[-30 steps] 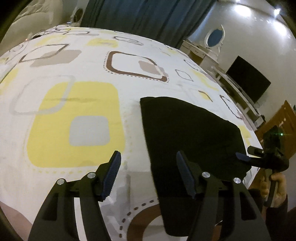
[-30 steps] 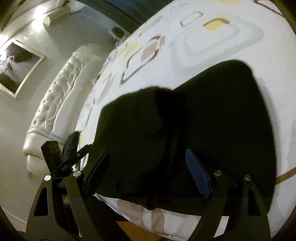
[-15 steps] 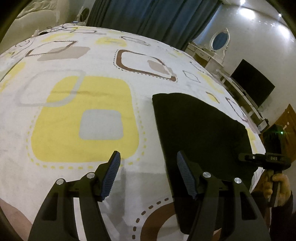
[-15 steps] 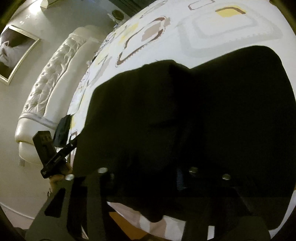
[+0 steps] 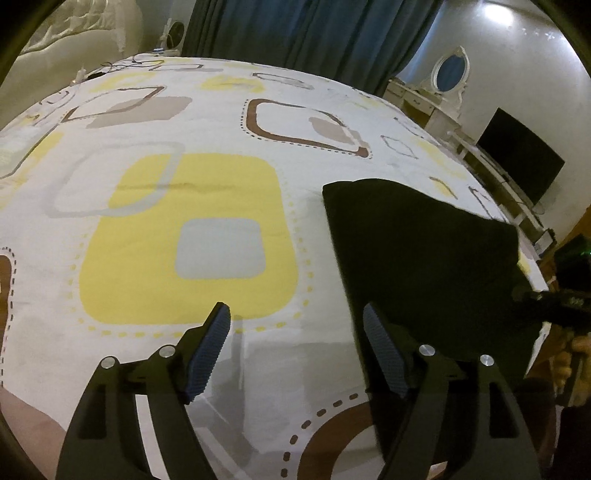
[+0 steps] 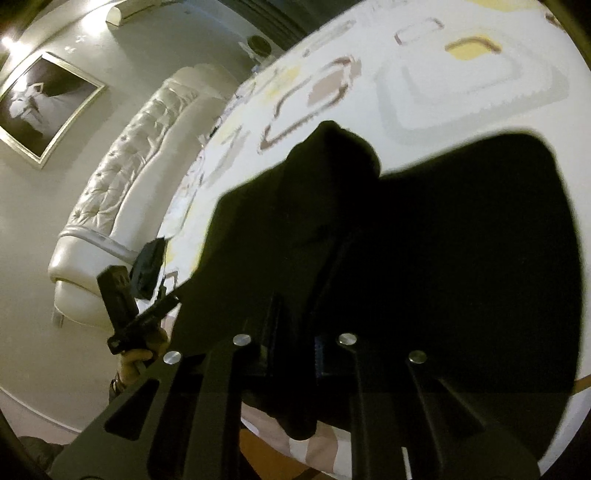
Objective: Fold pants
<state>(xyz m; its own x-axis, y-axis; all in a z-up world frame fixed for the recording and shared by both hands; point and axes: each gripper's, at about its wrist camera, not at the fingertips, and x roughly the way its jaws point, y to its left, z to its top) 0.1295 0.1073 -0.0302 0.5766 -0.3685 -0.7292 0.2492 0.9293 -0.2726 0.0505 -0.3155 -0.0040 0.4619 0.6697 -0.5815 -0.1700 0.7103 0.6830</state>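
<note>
The black pants [image 5: 424,254] lie folded on the patterned bed sheet [image 5: 184,229] near the bed's right front edge. My left gripper [image 5: 295,350] is open and empty above the sheet, just left of the pants' near edge. In the right wrist view my right gripper [image 6: 291,347] is shut on a fold of the black pants [image 6: 461,258] and lifts a bunched layer of them. The right gripper also shows in the left wrist view [image 5: 554,302], at the pants' right edge. The left gripper shows in the right wrist view [image 6: 144,317].
A white tufted headboard [image 6: 129,184] runs along the bed's far side. Dark curtains [image 5: 295,33], a white dresser with oval mirror [image 5: 450,74] and a black TV [image 5: 521,155] stand beyond the bed. A framed picture [image 6: 40,107] hangs on the wall.
My right gripper closed on the pants' near edge and raised a fold. My left gripper drifted left, away from the pants, and stayed open.
</note>
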